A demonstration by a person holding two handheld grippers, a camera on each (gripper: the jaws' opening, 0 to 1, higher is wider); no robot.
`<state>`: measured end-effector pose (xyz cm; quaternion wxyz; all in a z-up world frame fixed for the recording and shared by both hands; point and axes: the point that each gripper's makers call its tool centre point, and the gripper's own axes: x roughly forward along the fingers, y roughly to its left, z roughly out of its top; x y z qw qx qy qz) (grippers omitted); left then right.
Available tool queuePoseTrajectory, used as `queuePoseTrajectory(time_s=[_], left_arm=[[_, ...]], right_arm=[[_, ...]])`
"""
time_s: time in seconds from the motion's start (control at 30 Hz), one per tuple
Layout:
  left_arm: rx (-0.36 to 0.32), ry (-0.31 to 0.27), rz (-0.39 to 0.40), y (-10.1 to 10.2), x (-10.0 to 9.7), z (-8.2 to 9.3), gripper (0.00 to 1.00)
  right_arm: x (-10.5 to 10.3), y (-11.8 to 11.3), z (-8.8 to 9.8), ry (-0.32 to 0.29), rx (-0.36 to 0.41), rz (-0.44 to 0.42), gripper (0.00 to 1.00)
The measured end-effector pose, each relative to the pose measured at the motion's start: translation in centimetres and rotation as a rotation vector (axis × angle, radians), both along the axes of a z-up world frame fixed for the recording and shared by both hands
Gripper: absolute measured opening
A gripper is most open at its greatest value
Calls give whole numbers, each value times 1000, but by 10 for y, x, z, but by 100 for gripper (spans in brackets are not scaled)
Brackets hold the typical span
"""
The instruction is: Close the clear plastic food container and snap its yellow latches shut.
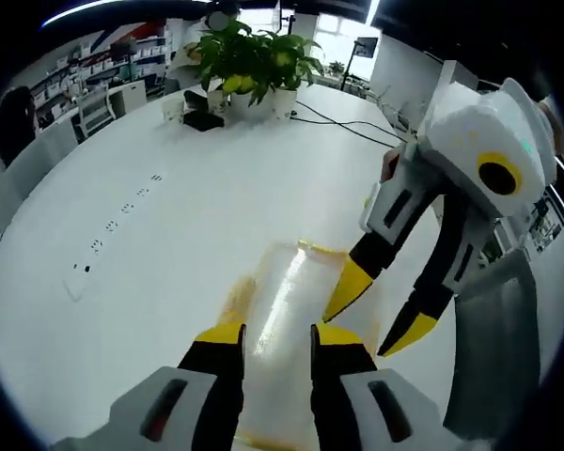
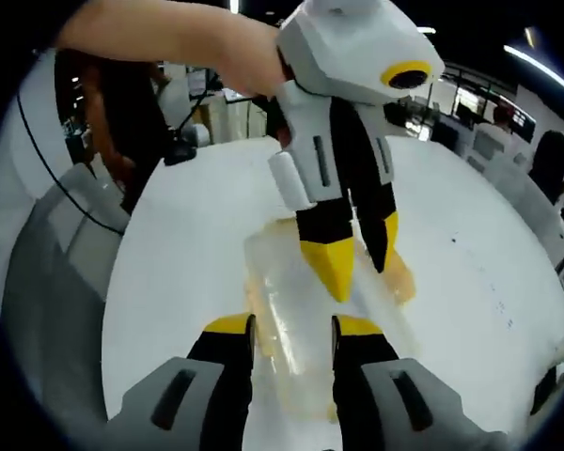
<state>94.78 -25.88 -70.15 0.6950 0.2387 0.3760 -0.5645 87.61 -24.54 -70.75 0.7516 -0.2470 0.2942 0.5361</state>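
The clear plastic food container [image 1: 291,310] is seen lying on the white counter [image 1: 169,244], with the left gripper [image 1: 274,340] and the right gripper [image 2: 291,334] both held over it, jaws apart, at opposite ends, near its yellow latches [image 1: 237,299].

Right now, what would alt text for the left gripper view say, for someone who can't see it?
Two yellow-tipped grippers hang over a clear plastic food container with yellow latches on a white table: the left gripper rises from the bottom edge, jaws apart, and the right gripper reaches in from the right, jaws apart. Potted plants stand at the table's far end.
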Motion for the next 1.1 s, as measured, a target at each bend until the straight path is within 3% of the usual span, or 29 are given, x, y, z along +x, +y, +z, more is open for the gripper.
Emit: queuePoseTrajectory(time_s=[0.23,0.47,0.6,0.9,1.1], left_arm=[[33,19,-50,-4,1,-1,21],[73,-15,-107,-7,3,1,25],[123,-11,-150,-3,3,-8,28],[124,70,-171,-2,6,-12,29],[192,189,-170,-2,2,-18,32]], right_arm=[[2,0,-7,-54,-41,27,32],[2,3,-11,-168,-124,89,32],[2,6,-13,-214,-153,108,32],[4,8,-14,-238,-159,112,33],[2,8,-16,-268,-172,112,33]])
